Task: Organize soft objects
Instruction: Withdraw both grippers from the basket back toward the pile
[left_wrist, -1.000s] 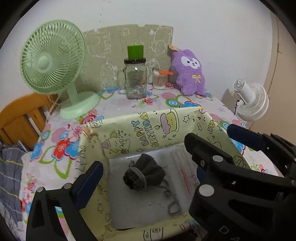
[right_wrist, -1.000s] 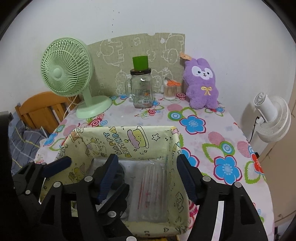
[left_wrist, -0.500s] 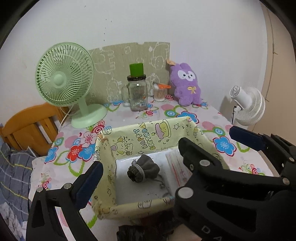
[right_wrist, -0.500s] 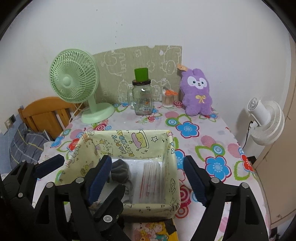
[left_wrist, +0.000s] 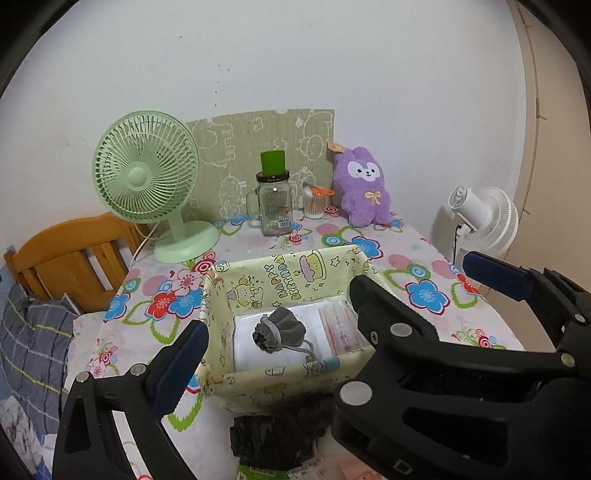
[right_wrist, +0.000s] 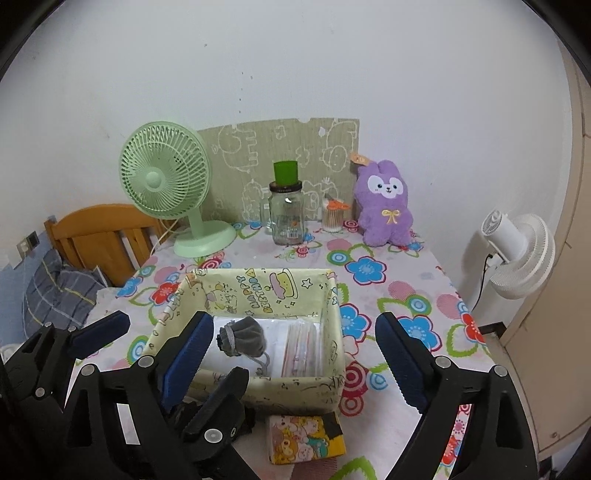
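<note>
table (right_wrist: 413, 280): covered with a flowered cloth, fills the middle of both views.
green fan (right_wrist: 164, 181): stands upright at the upper left of the table, against the wall.
white fan (right_wrist: 517, 254): off the table's right edge, at the right of the frame.
chair (left_wrist: 70, 254): wooden back at the left edge, beside the table.
fabric box (right_wrist: 334, 325): yellow cartoon print, open top, centre of the frame on the table.
right claw (right_wrist: 295, 360): low in the right wrist view, its jaws have just been opening and stand wide apart with nothing between the pads; the box shows behind the gap.
left claw (left_wrist: 332, 310): jaws wide apart, gripping nothing; in the left wrist view its blue pads sit at lower left and far right, with the right claw's black body crossing between them.
plush rabbit (right_wrist: 384, 203): purple, sitting upright at the back right of the table.
glass jar (right_wrist: 286, 218): back centre, green cup on its lid.
grey pouch (left_wrist: 279, 328): drawstring bag lying inside the box, left of centre, cord trailing toward the front wall.
clear packet (right_wrist: 303, 349): flat inside the box, just right of the pouch.
tissue pack (right_wrist: 306, 437): cartoon print, on the table in front of the box, bottom centre.
</note>
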